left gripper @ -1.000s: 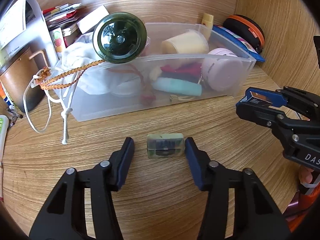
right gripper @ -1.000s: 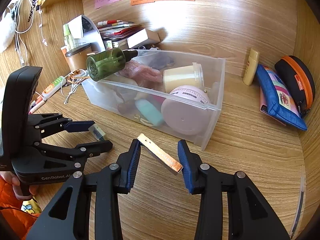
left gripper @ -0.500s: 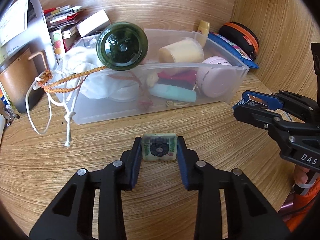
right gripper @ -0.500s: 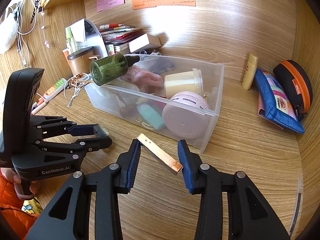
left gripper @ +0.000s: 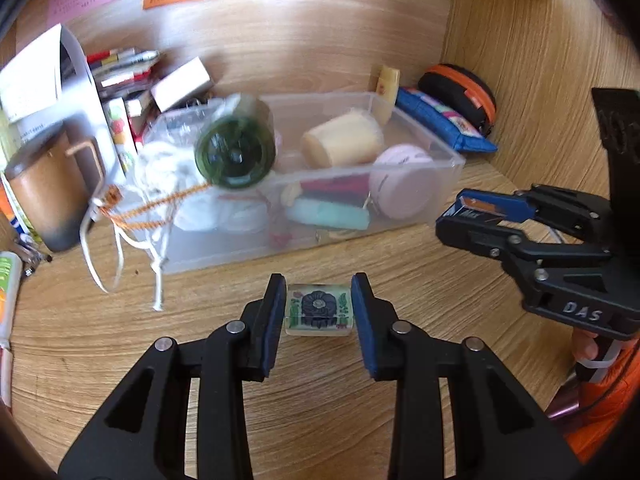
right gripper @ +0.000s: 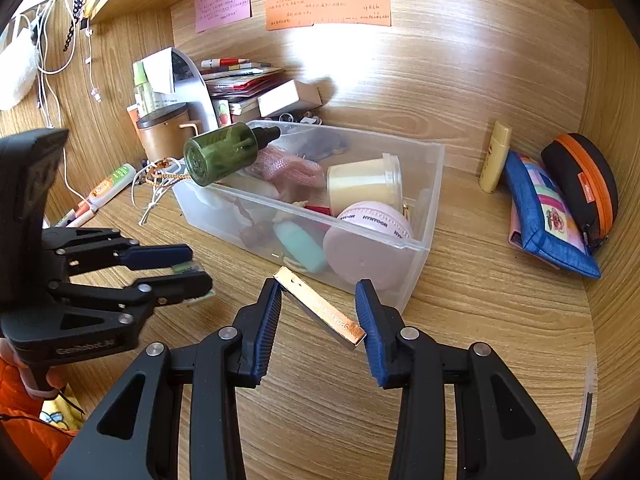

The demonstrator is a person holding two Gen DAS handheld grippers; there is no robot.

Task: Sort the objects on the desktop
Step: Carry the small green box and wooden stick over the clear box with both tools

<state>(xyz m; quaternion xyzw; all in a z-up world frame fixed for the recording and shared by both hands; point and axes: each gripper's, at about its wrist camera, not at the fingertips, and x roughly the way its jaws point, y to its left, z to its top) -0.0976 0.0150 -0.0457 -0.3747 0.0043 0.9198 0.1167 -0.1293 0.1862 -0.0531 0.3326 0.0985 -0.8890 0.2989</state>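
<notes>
My left gripper (left gripper: pixel 319 312) pinches a small flower-printed block (left gripper: pixel 319 309) by its short ends, off the desk; it seems light, stiff and glossy, likely slippery. My right gripper (right gripper: pixel 319 308) clamps a thin copper-coloured bar (right gripper: pixel 320 308) endwise. The clear bin (left gripper: pixel 424 216) sits at twelve o'clock.

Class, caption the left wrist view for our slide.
Left gripper clamps a flower-printed tile above the desk, before a clear bin.
</notes>
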